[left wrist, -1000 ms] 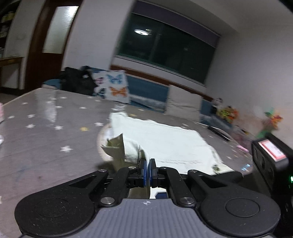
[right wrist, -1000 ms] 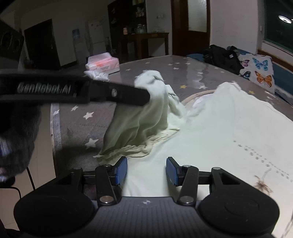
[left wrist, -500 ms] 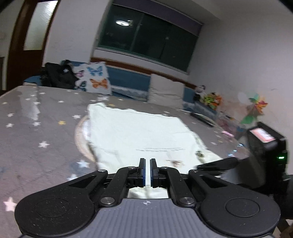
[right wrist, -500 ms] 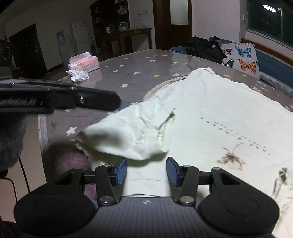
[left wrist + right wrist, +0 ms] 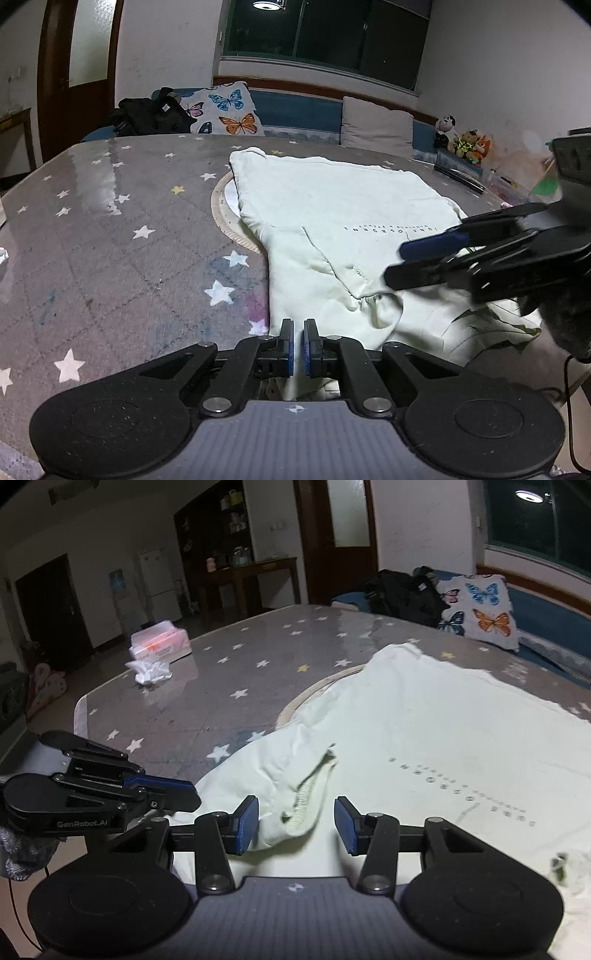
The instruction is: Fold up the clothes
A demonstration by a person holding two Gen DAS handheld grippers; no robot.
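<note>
A pale T-shirt [image 5: 354,221] lies flat on the starred worktop [image 5: 122,236], one sleeve [image 5: 280,775] folded inward—left gripper [image 5: 299,341] nearly closed, whether pinching hem I cannot tell, right gripper [image 5: 295,825] spread wide—further folds look due.

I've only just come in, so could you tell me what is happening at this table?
A person with a gripper in each hand is folding a pale shirt on the star-patterned table. One sleeve lies folded in over the body. The left gripper is nearly shut at the shirt's near edge; whether it pinches fabric is unclear. The right gripper is open around the sleeve cuff.
</note>
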